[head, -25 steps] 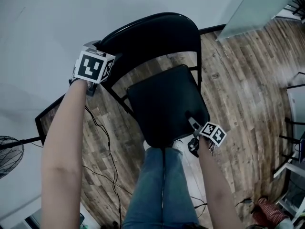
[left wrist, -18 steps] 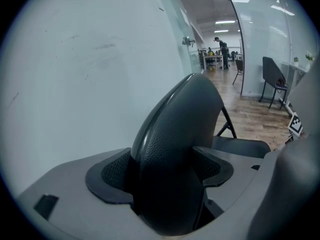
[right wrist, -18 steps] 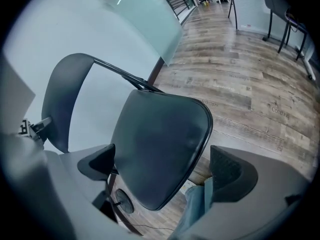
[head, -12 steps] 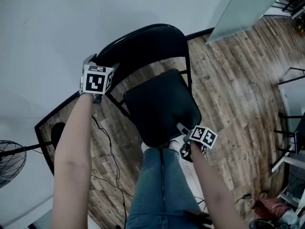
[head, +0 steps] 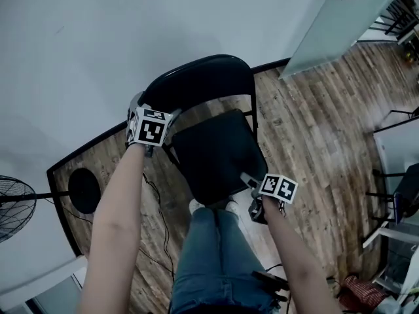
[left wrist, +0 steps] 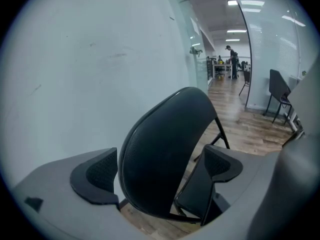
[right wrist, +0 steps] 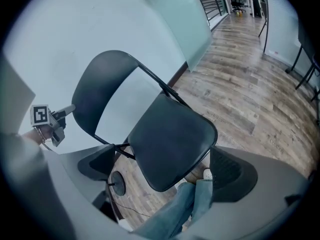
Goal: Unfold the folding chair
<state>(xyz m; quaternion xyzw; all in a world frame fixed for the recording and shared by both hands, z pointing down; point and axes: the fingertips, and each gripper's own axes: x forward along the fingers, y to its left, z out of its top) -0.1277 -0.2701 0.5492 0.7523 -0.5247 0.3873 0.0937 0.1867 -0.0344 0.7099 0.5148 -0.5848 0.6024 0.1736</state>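
Now just opening the left claw (left wrist: 157,170) to free the folding chair (head: 216,156) back between its pads; holding the right claw (right wrist: 165,171) open, empty, seat already down.

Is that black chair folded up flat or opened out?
Opened out: the seat is swung away from the backrest, with the wall showing through the gap between them.

The folding chair (right wrist: 170,139) stands on the floor (head: 308,123), with its backrest (head: 196,84) on the far side by the wall (head: 98,38) and its seat (head: 219,156) nearer. The person's legs (head: 216,254) are just near of the seat. A fan (head: 13,208) stands far left and a glass panel (head: 327,25) far right.
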